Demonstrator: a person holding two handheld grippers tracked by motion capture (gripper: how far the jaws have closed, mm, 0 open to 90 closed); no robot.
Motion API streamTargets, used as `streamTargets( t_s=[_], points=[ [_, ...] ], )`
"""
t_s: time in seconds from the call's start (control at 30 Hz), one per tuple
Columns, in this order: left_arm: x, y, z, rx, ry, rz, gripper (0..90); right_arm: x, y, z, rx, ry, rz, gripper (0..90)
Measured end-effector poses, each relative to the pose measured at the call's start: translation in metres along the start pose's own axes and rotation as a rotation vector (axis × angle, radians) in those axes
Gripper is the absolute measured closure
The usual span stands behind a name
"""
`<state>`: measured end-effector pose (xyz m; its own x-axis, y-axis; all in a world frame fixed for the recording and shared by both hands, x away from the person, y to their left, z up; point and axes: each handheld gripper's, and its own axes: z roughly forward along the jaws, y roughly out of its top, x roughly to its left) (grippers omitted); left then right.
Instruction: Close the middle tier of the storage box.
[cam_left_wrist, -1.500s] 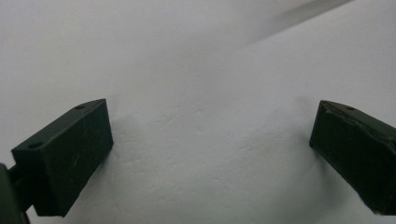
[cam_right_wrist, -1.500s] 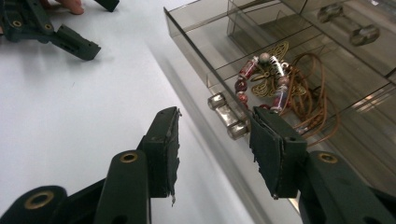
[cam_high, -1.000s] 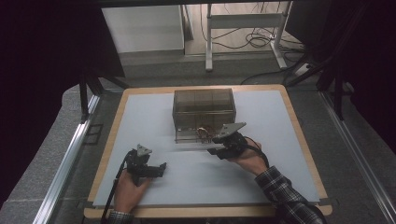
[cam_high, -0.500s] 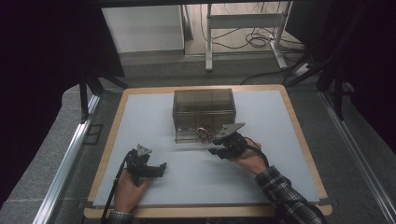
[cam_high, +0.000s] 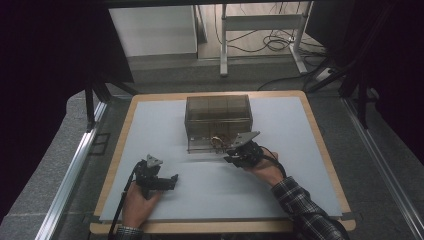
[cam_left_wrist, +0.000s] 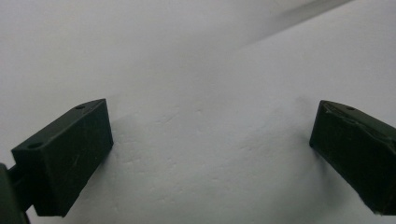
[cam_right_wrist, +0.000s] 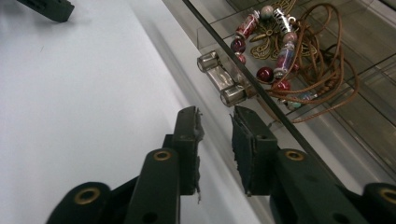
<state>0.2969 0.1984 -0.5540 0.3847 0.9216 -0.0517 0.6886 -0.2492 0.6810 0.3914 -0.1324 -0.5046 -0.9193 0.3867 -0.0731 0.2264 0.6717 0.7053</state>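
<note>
The right gripper (cam_right_wrist: 215, 122) sits at the front of the clear acrylic drawer box (cam_high: 218, 116), and its jaws have just been closing: only a narrow gap is left between them, with nothing pinched in it yet. Just ahead lies the drawer's handle (cam_right_wrist: 220, 81), a short glassy bar with two round metal end caps, touching neither jaw. So this looks like an early stage: the handle is lined up but not gripped. The bottom drawer (cam_high: 212, 145) stands a little out from the box, though how far is hard to tell from above.

Inside the drawer lies a beaded necklace (cam_right_wrist: 280, 51): glossy red beads, patterned tube beads, a brassy filigree pendant, all on a loose tangle of brown leather cord.

The left gripper (cam_high: 169, 181) rests low on the matte pale-blue mat (cam_high: 150, 130), jaws spread wide, with bare mat between the blocky black pads (cam_left_wrist: 70, 154). The mat lies on a wooden-edged table (cam_high: 320, 145).
</note>
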Motion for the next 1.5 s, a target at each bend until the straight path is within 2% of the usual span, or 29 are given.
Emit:
streamTargets(
  t_s=[0.63,1.5],
  points=[
    [0.0,0.0,0.0,0.0,0.0,0.0,0.0,-0.0031,0.002,0.004,0.0,-0.027,0.007,80.4],
    [0.0,0.0,0.0,0.0,0.0,0.0,0.0,-0.0101,0.0059,0.0064,-0.022,-0.038,0.027,81.0]
  ],
)
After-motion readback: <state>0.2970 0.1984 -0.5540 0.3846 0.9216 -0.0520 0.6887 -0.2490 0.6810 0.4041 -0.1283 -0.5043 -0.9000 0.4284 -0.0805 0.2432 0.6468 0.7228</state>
